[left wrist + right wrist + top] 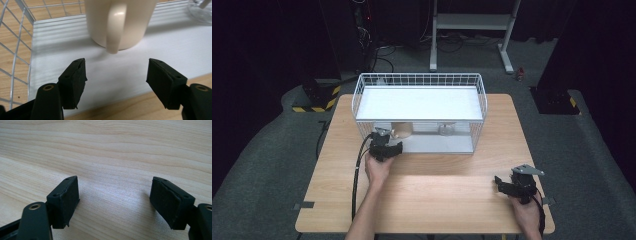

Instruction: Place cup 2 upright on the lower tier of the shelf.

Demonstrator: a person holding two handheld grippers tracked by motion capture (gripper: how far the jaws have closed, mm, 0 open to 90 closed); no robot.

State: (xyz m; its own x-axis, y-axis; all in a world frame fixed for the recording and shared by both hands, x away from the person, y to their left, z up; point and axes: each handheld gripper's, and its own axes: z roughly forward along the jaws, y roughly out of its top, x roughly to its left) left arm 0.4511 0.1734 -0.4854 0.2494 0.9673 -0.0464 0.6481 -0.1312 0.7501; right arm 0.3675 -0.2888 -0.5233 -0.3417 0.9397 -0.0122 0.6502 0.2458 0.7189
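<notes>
Left gripper (116, 83) fingers spread, empty — cream mug (120, 22) just beyond, handle toward gap.

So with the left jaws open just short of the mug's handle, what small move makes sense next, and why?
Probably draw the left gripper straight back out of the wire rack. The cream mug stands upright on the white shelf, its handle clear of the open jaws, so it looks placed.

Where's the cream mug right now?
The cream mug stands on the white lower shelf of the wire rack, at its left end, just ahead of the open left tool.
</notes>
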